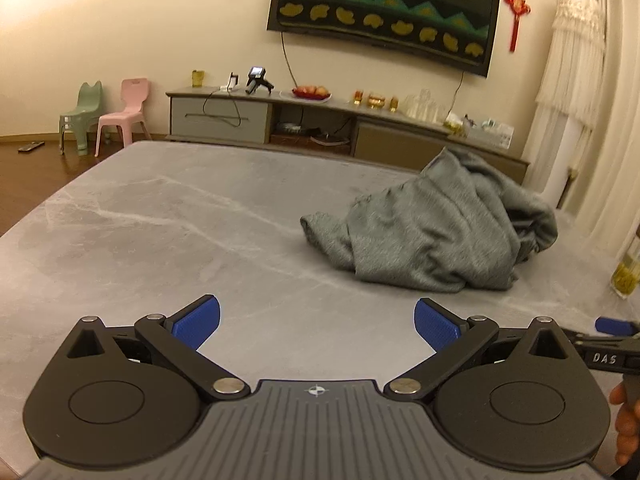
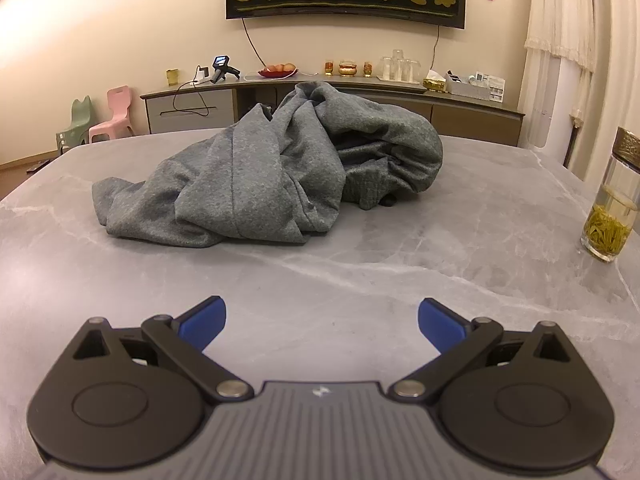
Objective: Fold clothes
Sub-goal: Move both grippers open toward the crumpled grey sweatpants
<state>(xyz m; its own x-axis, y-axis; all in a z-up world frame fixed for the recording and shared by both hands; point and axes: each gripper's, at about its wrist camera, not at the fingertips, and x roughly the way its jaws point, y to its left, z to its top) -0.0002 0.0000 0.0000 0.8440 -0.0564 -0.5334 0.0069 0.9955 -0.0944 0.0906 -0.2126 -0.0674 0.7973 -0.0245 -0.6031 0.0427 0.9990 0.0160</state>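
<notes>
Clothing (image 2: 256, 176): one grey garment lies crumpled in a loose heap on the grey marbled table (image 2: 360, 300), toward the far side, with a flat flap spread to the left and a bunched, rounded fold at the right. In the left wrist view the same heap (image 1: 436, 224) sits ahead and to the right. The left gripper (image 1: 317, 322) hangs over bare tabletop, its blue-padded jaws spread wide and holding nothing, well short of the garment. The right gripper (image 2: 322, 322) also has its jaws wide apart and empty, pointed at the heap but apart from it. A glass of tea (image 2: 610, 216) stands near the table's right edge, well apart from the garment. Behind the table a low cabinet (image 2: 192, 108) runs along the wall, with a pink chair (image 2: 114, 118) and a green chair (image 2: 76, 120) beside it.
</notes>
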